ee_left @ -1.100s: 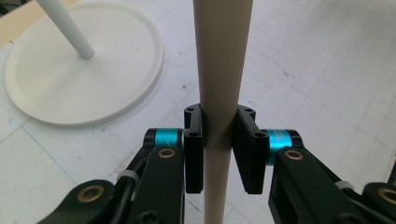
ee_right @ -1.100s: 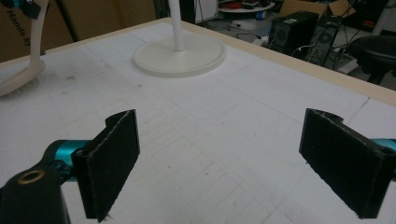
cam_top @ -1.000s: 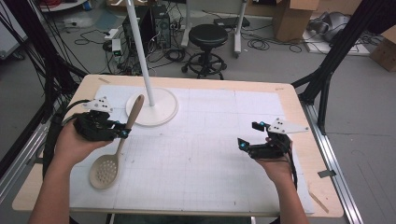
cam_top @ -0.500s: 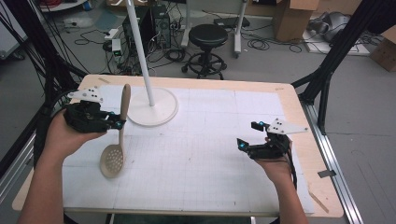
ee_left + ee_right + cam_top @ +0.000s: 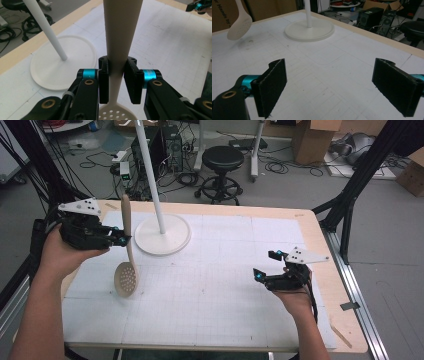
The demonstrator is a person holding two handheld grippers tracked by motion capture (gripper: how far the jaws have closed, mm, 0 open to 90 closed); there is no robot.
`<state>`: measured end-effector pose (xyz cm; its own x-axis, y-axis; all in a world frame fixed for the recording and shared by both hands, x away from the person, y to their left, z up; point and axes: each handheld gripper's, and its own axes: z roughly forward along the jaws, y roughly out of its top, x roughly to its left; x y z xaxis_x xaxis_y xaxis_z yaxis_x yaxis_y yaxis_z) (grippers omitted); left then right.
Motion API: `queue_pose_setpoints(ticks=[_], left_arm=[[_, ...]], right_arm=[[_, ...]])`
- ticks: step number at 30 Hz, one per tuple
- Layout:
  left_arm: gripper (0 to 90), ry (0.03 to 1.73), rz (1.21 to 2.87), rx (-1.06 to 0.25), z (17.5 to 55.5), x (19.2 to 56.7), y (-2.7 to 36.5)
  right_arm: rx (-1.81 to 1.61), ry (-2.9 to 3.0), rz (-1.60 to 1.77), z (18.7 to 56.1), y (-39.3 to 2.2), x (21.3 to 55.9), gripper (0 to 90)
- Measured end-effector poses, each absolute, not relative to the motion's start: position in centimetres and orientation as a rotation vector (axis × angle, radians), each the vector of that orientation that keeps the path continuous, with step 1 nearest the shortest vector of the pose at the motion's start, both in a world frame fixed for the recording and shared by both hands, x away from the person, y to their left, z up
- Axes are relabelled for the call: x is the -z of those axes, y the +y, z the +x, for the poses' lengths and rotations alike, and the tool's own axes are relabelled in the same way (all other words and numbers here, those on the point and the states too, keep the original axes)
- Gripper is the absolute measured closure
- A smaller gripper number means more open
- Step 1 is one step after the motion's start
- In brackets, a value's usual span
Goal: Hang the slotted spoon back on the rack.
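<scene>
A: We're looking at a white gridded mat (image 5: 210, 285) on a wooden table (image 5: 320, 227), with a stand (image 5: 162, 234) at the back left. Cables and a stool (image 5: 222, 157) are sitting on the floor behind.

B: Yep. We're seeing the left gripper (image 5: 121, 240) raised, pinching the spoon (image 5: 127, 255) by its handle, bowl hanging down above the mat. The right gripper (image 5: 264, 265) is hovering low, jaws gaping wide, holding nothing.

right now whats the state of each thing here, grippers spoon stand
left gripper: shut on the slotted spoon's handle
slotted spoon: held off the table, roughly upright, bowl down
right gripper: open, holding nothing, above the mat
lamp stand: upright, base flat on the table
</scene>
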<state>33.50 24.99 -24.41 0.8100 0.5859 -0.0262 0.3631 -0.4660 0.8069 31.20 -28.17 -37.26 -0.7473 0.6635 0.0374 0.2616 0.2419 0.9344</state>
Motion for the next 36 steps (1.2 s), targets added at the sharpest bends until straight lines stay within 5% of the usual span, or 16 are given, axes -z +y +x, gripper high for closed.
queue_pose_setpoints(ticks=[36], left_arm=[[75.0, 0.762, 1.994, -0.334, 39.1, 17.6, 26.6]], right_arm=[[-1.522, 2.155, 0.845, 31.3, -28.2, 37.3, 11.6]])
